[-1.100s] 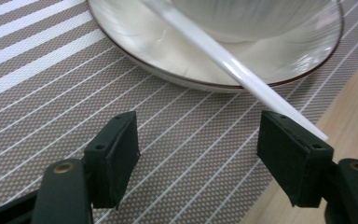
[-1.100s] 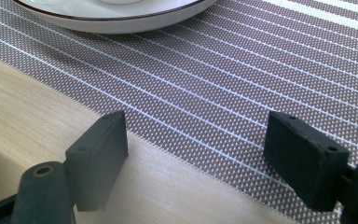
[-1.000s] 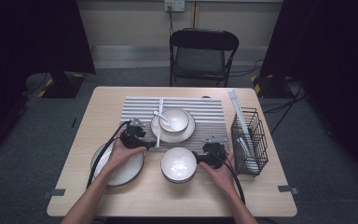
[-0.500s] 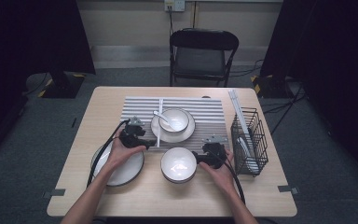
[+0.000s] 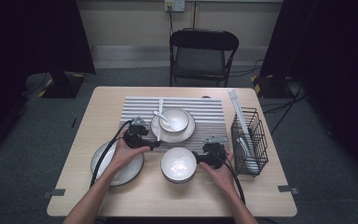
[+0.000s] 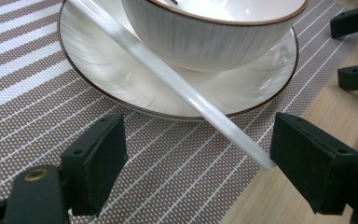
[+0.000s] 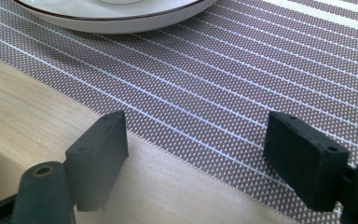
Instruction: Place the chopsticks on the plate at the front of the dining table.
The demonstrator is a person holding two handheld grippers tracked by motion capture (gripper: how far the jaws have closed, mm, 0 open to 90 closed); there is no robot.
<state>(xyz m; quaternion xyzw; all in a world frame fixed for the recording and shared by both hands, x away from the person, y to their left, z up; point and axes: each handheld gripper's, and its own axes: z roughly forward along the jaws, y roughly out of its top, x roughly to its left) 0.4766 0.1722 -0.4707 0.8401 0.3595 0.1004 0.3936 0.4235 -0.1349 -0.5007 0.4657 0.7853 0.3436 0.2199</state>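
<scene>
A white bowl [image 5: 175, 118] with a spoon [image 5: 162, 116] in it stands on a white plate [image 5: 188, 132] on the striped placemat [image 5: 209, 112]. A thin white stick [image 6: 177, 84] leans across the plate's rim. Its near end rests on the mat between the jaws of my open left gripper [image 6: 196, 154], close to the right-hand one. Seen from above, the left gripper [image 5: 154, 143] sits at the plate's near left. My right gripper [image 5: 198, 156] is open and empty, low over the mat's front edge [image 7: 196, 154], beside an empty bowl [image 5: 178, 164].
A second plate [image 5: 121, 173] lies on the table's near left, partly under the left hand. A black wire basket [image 5: 249, 140] holding white utensils stands at the right edge. A folding chair [image 5: 203, 51] is behind the table.
The left gripper has crept slightly right toward the plate's rim. The right gripper has hardly moved.
</scene>
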